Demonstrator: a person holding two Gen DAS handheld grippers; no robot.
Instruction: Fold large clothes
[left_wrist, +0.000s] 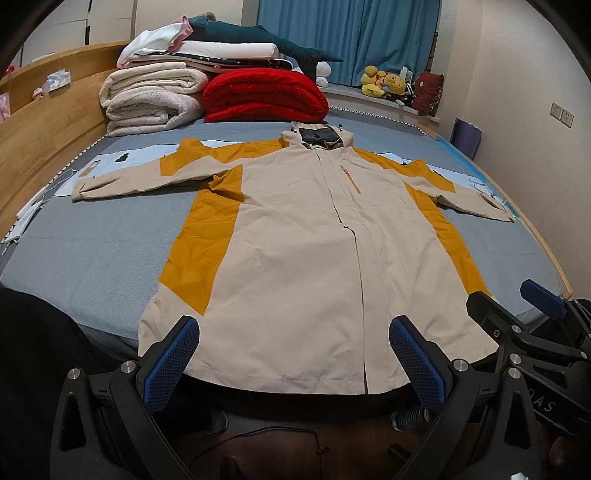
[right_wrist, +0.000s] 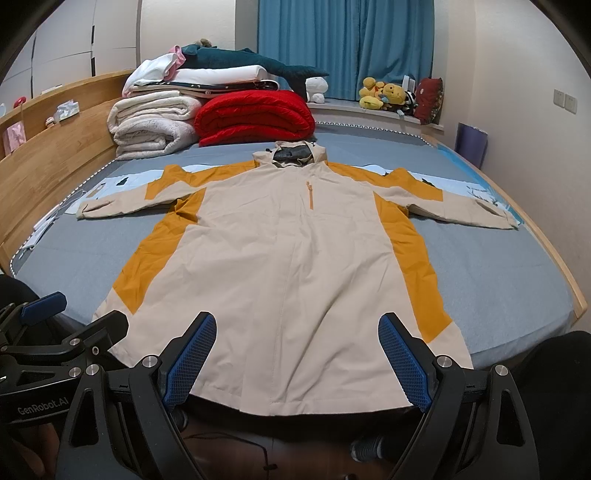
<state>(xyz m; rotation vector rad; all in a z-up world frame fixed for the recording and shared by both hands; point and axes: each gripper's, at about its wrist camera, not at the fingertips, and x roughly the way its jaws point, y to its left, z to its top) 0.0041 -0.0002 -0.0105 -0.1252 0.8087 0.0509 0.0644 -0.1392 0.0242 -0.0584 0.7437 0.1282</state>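
At nine o'clock the wooden headboard runs along the bed. Toward eleven, white blankets sit beside a red quilt. The jacket lies flat and face up at the centre, sleeves spread to nine and three, hood at twelve, hem at six. The left gripper hangs released above the hem, grasping nothing; the right gripper likewise, fingers spread. Plush toys sit at one o'clock
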